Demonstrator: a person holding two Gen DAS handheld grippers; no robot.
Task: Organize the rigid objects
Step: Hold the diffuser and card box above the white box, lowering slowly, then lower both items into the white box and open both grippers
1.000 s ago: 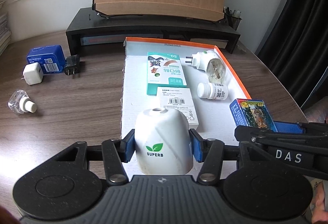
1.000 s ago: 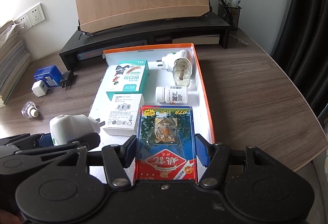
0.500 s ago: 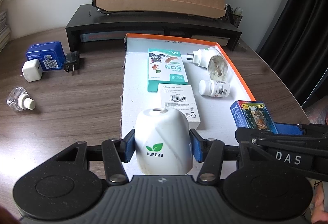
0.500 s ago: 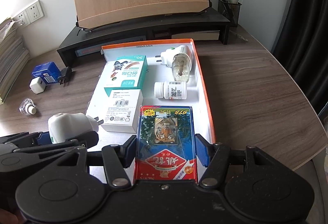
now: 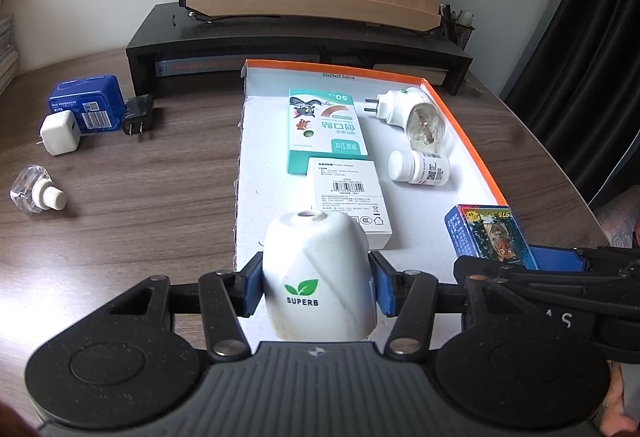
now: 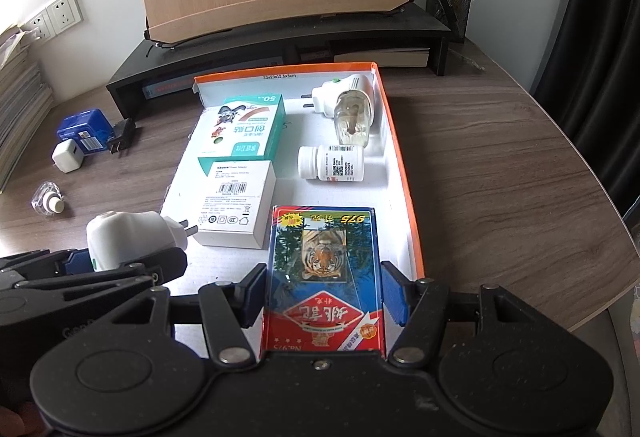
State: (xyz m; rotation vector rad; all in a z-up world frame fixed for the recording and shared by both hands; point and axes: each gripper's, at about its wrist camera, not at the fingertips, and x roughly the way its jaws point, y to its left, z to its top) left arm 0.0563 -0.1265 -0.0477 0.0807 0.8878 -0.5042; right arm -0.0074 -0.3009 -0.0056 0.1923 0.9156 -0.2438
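The left gripper (image 5: pixel 314 287) has its blue pads pressed on both sides of a white plug-in device (image 5: pixel 318 277) marked SUPERB, held over the near left edge of the orange-rimmed tray (image 5: pixel 460 125). The right gripper (image 6: pixel 324 293) clamps a pack of playing cards (image 6: pixel 324 277) above the tray's near right part. Inside lie two boxes, one pill bottle (image 6: pixel 331 168) and one plug-in vaporizer (image 6: pixel 346 105). Both grippers point forward, side by side

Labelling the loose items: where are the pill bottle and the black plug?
pill bottle (image 6: pixel 331 168), right wrist view, on its label.
black plug (image 5: pixel 138 114), left wrist view, on its body.
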